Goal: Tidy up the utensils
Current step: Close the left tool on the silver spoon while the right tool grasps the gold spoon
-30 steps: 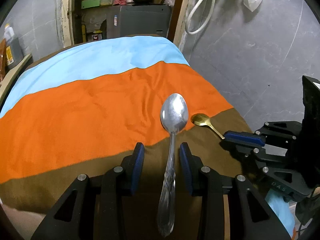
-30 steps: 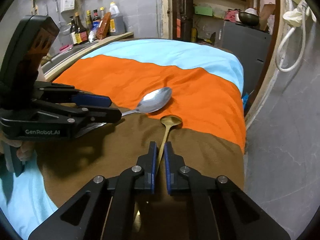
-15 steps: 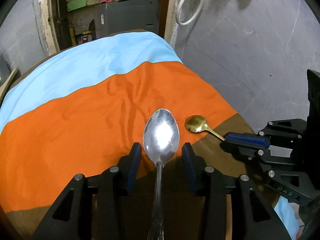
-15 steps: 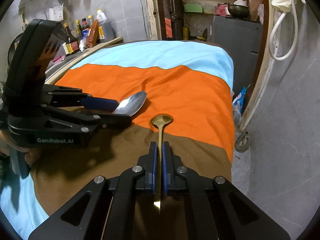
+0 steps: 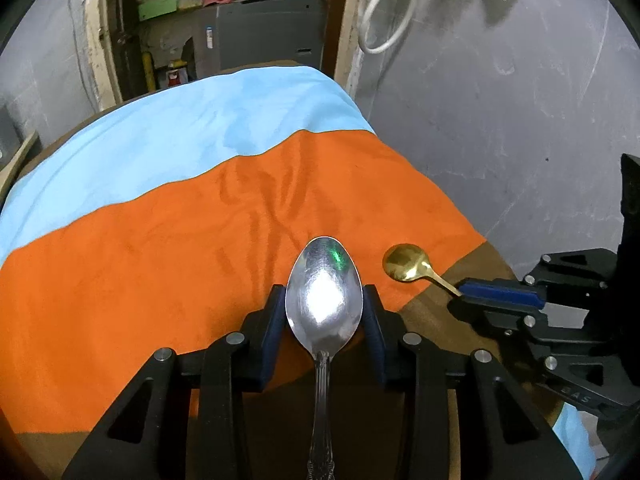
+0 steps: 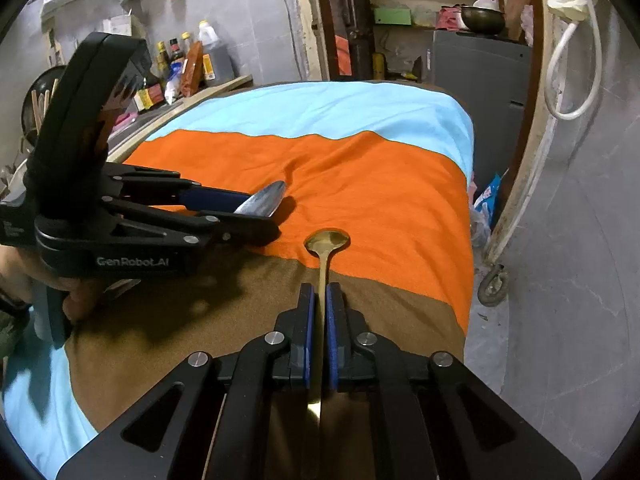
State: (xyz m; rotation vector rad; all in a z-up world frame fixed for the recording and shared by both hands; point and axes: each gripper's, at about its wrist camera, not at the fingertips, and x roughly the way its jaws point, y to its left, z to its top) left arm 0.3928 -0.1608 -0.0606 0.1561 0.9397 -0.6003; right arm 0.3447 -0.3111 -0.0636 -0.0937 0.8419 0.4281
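Steel, large and polished, the silver tablespoon [image 5: 324, 300] lies bowl-forward between the left gripper's [image 5: 325, 316] spread, unclosed jaws, slippery and best pinched at its stiff neck, while the right gripper [image 6: 319, 312] clamps the light, slim brass teaspoon's [image 6: 326, 248] handle.

Left hand-held gripper [image 5: 324, 312] spread wide, right hand-held gripper [image 6: 319, 300] nearly closed.

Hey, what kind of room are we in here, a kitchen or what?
Probably a home kitchen or its storage corner. Sauce bottles line a counter by the tiled wall, a metal bowl sits on a grey cabinet, and shelves behind hold household clutter.
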